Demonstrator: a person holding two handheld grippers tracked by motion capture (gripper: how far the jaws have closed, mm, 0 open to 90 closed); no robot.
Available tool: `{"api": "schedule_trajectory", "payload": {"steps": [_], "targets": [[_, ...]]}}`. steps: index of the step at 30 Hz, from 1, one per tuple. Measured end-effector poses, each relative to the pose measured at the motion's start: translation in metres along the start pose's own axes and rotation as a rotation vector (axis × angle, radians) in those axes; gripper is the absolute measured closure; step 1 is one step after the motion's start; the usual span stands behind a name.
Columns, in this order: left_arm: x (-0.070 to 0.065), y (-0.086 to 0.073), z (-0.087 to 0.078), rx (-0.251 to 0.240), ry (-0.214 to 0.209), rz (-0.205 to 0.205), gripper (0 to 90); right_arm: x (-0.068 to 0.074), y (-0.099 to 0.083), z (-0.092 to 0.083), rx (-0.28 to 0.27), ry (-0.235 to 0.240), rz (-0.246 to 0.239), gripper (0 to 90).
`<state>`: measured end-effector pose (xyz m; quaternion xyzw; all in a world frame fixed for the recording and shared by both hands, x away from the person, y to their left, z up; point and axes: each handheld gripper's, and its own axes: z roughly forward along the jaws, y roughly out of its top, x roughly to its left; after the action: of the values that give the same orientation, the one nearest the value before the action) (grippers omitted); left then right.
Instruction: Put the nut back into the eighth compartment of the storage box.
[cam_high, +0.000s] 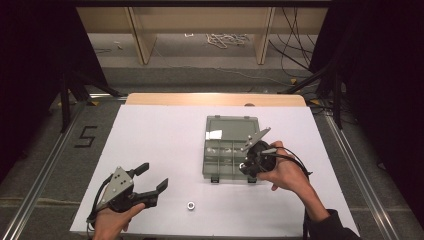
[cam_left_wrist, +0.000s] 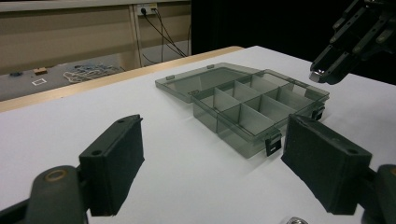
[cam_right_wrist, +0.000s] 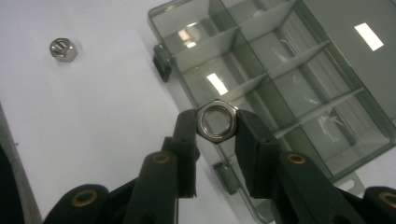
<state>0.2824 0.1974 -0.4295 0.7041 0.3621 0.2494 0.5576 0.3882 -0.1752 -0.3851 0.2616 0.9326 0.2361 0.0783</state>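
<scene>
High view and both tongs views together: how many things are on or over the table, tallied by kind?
Hex nuts: 2, one lying loose on the white table, one clamped in the right tongs
Compartment boxes: 1, clear grey, lid open
Tongs: 2, left and right
Total: 5

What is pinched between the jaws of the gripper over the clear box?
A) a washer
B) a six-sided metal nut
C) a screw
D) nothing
B: the right gripper view shows a hex nut clamped between the right gripper jaws above the open compartment box; a second nut lies loose on the table.
</scene>
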Motion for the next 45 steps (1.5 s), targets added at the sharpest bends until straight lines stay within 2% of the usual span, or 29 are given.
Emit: {"api": "schedule_trajectory", "payload": {"steps": [7, 10, 13, 21, 29, 38, 42, 45], "targets": [[-0.001, 0.000, 0.001, 0.000, -0.011, 0.008, 19.5, -0.016, -0.010, 0.001, 0.032, -0.045, 0.043, 70.2], [-0.001, 0.000, 0.000, -0.004, -0.009, -0.002, 19.5, -0.023, -0.014, 0.004, 0.045, -0.052, 0.055, 70.2], [-0.001, 0.000, 0.000, -0.007, -0.012, -0.011, 19.5, -0.028, -0.018, 0.007, 0.057, -0.073, 0.068, 70.2], [-0.001, 0.000, 0.000, -0.013, -0.016, -0.014, 19.5, -0.036, -0.022, 0.015, 0.089, -0.090, 0.079, 70.2], [-0.001, 0.001, 0.000, -0.011, -0.016, -0.010, 19.5, -0.039, -0.023, 0.022, 0.090, -0.098, 0.081, 70.2], [-0.001, 0.001, 0.000, -0.013, -0.016, -0.010, 19.5, -0.038, -0.022, 0.030, 0.120, -0.101, 0.073, 69.8], [-0.001, 0.000, 0.000, -0.010, -0.015, -0.010, 19.5, -0.037, -0.021, 0.029, 0.112, -0.126, 0.079, 61.4], [-0.001, 0.000, 0.001, -0.015, -0.018, -0.011, 19.5, -0.032, -0.017, 0.024, 0.087, -0.140, 0.081, 54.4]]}}
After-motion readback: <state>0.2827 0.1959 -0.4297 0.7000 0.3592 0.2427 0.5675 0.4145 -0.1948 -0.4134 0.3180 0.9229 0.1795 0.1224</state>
